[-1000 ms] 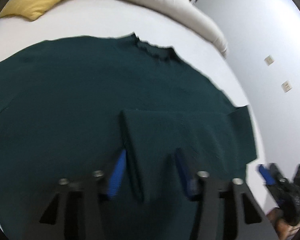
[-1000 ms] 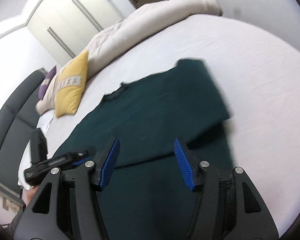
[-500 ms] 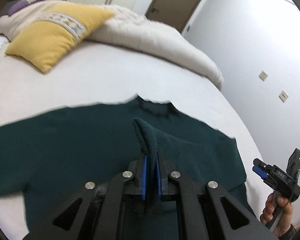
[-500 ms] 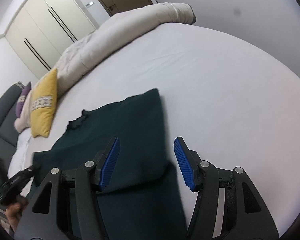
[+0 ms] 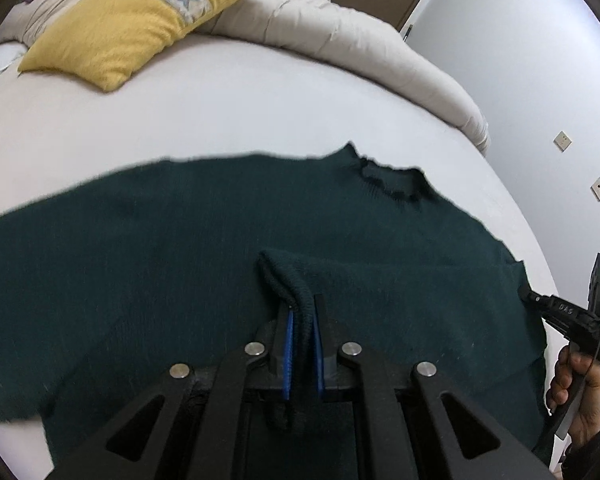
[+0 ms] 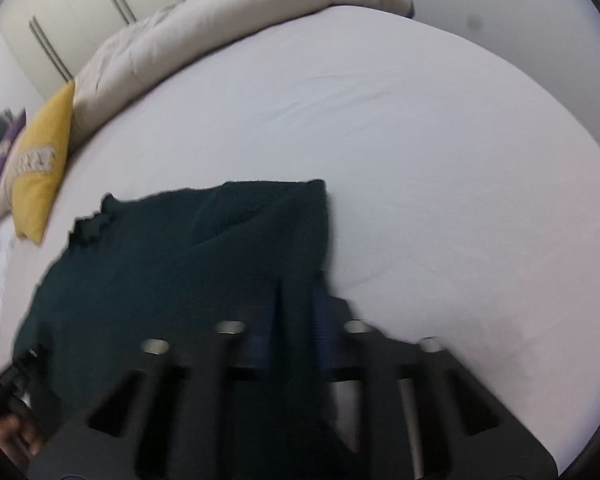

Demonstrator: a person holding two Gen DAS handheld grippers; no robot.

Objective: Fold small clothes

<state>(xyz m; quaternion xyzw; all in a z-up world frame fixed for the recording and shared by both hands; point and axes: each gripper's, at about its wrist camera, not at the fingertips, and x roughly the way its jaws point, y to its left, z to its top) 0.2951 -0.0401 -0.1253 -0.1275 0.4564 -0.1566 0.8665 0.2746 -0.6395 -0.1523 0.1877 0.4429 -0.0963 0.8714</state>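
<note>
A dark green sweater [image 5: 140, 260] lies spread on the white bed, neckline [image 5: 392, 184] pointing away. My left gripper [image 5: 302, 308] is shut on a raised fold of the sweater's knit, which sticks up between the blue pads. In the right wrist view the picture is blurred; my right gripper [image 6: 296, 312] has its jaws drawn together over the right edge of the sweater [image 6: 180, 260], with dark fabric between them. From the left wrist view the right gripper [image 5: 528, 294] touches that right edge, held by a hand [image 5: 580, 392].
White sheet [image 5: 220, 100] stretches beyond the sweater. A yellow pillow [image 5: 132, 20] and a rolled cream duvet [image 5: 360, 48] lie at the far side. A wall with sockets [image 5: 562, 141] stands on the right. Bare sheet [image 6: 440, 180] spreads to the right of the sweater.
The left gripper closed on the sweater fold and drew back with it. The right gripper came down from open above the sweater to its right edge and closed there.
</note>
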